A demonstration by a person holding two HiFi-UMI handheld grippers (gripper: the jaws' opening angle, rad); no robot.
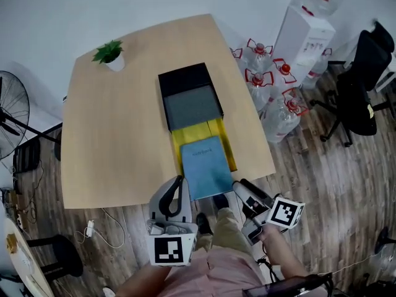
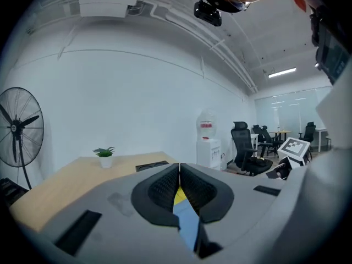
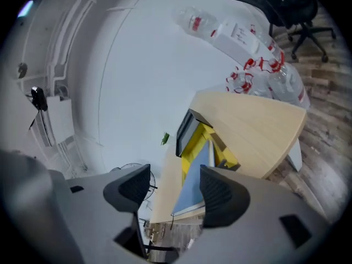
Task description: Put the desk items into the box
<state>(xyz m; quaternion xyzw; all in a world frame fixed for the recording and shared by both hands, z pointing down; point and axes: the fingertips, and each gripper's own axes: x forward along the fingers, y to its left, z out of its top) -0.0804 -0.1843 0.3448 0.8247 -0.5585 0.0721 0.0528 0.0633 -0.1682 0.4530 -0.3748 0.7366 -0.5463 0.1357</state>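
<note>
The wooden table (image 1: 117,141) takes up most of the head view. A black box (image 1: 184,79) sits toward the far edge, right of the middle, and a flat grey item (image 1: 192,107) lies across its near half. A yellow folder (image 1: 223,140) runs from the box's near end toward the near edge. A blue notebook (image 1: 206,166) lies on top of it and reaches just past that edge. The left gripper (image 2: 180,169) is at the near edge, just left of the notebook. Its jaws are pressed together with nothing between them. The right gripper (image 3: 175,176) hangs off the near edge, right of the notebook, with its jaws wide apart and empty. A small potted plant (image 1: 109,53) stands at the far left corner.
</note>
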